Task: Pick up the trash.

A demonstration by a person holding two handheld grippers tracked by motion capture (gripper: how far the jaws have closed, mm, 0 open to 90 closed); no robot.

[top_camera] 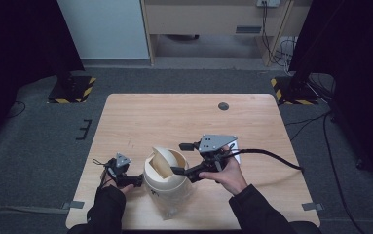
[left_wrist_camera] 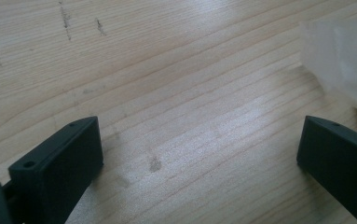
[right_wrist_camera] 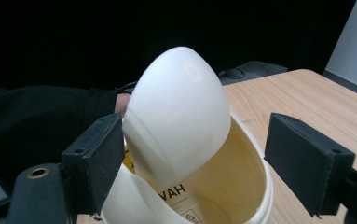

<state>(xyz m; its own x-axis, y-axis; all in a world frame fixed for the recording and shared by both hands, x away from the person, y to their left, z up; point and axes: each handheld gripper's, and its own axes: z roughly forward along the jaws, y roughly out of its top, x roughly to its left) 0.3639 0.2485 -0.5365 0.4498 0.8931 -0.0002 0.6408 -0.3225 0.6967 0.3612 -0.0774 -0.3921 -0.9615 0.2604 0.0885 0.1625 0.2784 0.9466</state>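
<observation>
Right tongs (right_wrist_camera: 192, 158) are spread wide, jaws either side of the raised lid (right_wrist_camera: 178, 112) of a cream, round plastic swing-top bin (top_camera: 167, 178), not pinching it. Left tongs (left_wrist_camera: 199, 158) are spread too, hovering over bare wood just beside the bin. Bin sits near the front edge of the light wooden counter (top_camera: 174, 117).

Cream bin (top_camera: 167, 178) stands on wooden table (top_camera: 174, 117).

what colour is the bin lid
Cream white lid, clearest in the right gripper view.
</observation>
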